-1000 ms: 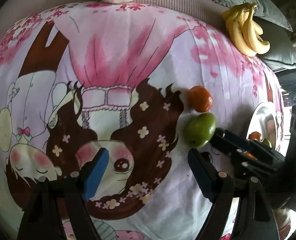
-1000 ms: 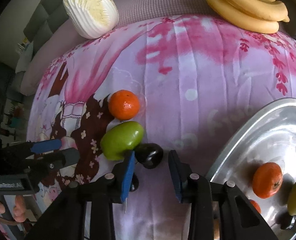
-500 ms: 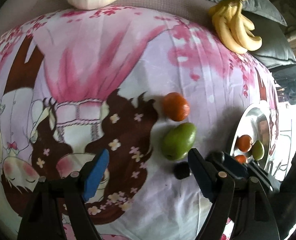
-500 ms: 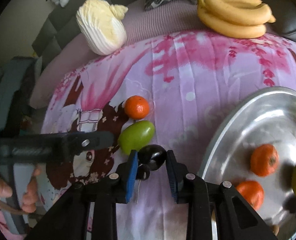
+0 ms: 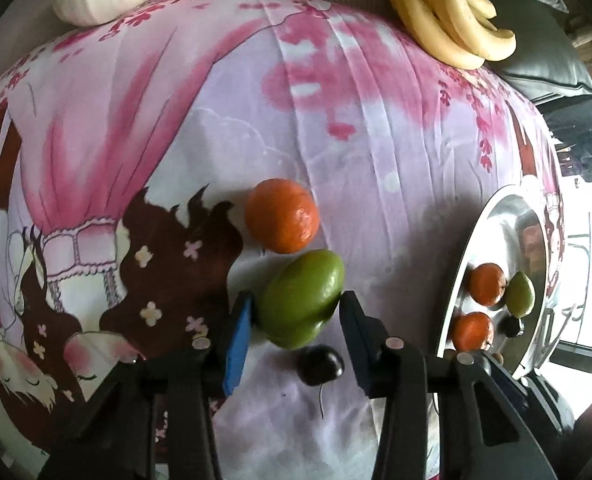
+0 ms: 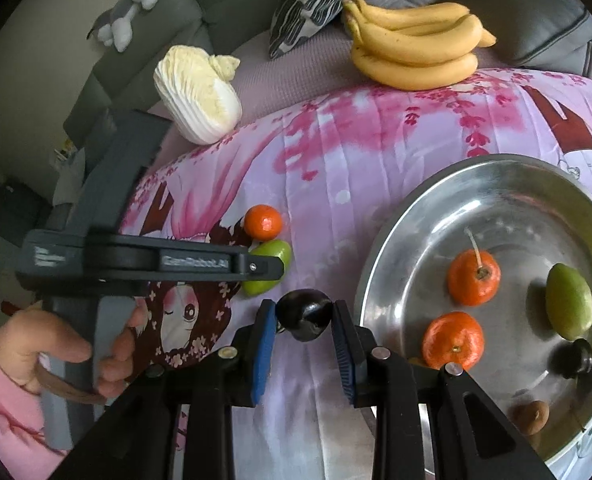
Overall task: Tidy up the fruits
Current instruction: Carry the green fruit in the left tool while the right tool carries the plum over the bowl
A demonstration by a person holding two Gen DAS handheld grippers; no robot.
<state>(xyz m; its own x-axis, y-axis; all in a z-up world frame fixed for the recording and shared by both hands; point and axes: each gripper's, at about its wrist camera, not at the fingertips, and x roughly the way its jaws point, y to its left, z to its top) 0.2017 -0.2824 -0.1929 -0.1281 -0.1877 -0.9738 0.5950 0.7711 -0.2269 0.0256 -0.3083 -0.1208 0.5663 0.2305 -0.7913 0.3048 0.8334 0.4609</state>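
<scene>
Right gripper first: we've got its jaws clamped on the dark plum, pads pressing both sides, and the plum looks lifted a bit off the pink printed bedspread, though we can't tell for sure. The left gripper has its jaws straddling the green mango. The blue pad touches one side and the other finger is right at the skin, so it looks like a grip, but we can't swear it's squeezing yet.

Moving outward, a loose tangerine sits touching the mango on the far side. There's also a dark round fruit on the bedspread just below the mango in the left view. The steel tray is off to the right and already holds two tangerines, a green mango, a dark plum and a small brown thing. Bananas and a cabbage sit further back by the cushions.

What could go wrong, in our opinion: the plum is glossy and round, so a shaky carry could squirt it out before the tray. The mango is fat and held near its end, so it could pivot out. Lifting it may also nudge the tangerine, which could roll on the soft bedspread.
</scene>
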